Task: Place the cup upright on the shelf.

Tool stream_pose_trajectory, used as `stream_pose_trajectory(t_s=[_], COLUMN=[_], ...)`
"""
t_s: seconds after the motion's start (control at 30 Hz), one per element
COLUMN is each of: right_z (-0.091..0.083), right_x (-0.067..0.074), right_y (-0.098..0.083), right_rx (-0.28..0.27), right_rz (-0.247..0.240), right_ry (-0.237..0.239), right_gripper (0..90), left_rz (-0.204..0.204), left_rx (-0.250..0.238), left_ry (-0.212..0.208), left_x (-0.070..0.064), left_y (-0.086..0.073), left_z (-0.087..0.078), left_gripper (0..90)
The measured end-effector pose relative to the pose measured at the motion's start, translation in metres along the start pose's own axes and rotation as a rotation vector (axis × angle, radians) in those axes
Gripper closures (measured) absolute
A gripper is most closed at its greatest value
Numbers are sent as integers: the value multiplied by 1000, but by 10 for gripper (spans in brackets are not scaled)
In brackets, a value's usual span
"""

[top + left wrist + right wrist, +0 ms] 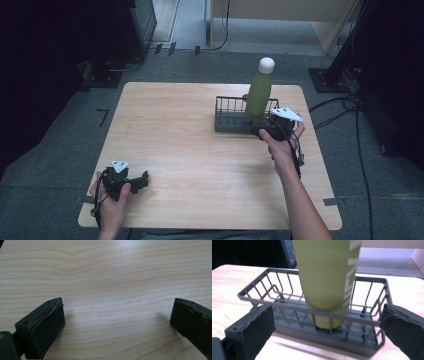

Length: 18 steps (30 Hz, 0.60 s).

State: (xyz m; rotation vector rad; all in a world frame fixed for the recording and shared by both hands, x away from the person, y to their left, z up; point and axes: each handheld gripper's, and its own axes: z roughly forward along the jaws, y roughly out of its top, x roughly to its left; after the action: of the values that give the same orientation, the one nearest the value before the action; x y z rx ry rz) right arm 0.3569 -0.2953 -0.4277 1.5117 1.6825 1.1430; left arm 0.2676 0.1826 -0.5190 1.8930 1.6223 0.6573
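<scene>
Bottle (pixel 260 92), green with a white cap, stands upright inside the wire basket (pixel 227 122) on the right half of the table (pixel 200 150), toward the far edge. It sits at the basket's right end in the high view.

Going from the left: the left gripper (pixel 142 180) rests near the table's near-left corner, held in the person's left hand (pixel 112 202), well apart from the basket. In the left gripper view its jaws are spread wide over bare wood (pixel 112 290), with nothing between them.

Across the middle, the tabletop is plain light wood.

On the right, the right gripper (pixel 265 131) sits just at the basket's near side, at the foot of the bottle, held in the right hand (pixel 282 147). In the right gripper view its jaws are spread apart, released, one at each side of the basket (pixel 362 345), and grasp nothing. The bottle (pixel 327 275) rises straight ahead between them, behind the basket's near wire wall, its base on the basket floor. White lettering runs up the bottle's right side; it is too cropped to read.
</scene>
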Motion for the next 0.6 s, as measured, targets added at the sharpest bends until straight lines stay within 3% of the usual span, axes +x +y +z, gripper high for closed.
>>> stream_pose_trajectory(t_s=[0.6], right_z=[-35], right_x=[-15], right_y=[-52], right_rx=[41], right_rz=[-5], right_ry=[0], right_gripper=[0], left_rz=[2], left_rx=[1], left_ry=[0], left_x=[0], left_y=[0], left_z=[0], left_gripper=[0])
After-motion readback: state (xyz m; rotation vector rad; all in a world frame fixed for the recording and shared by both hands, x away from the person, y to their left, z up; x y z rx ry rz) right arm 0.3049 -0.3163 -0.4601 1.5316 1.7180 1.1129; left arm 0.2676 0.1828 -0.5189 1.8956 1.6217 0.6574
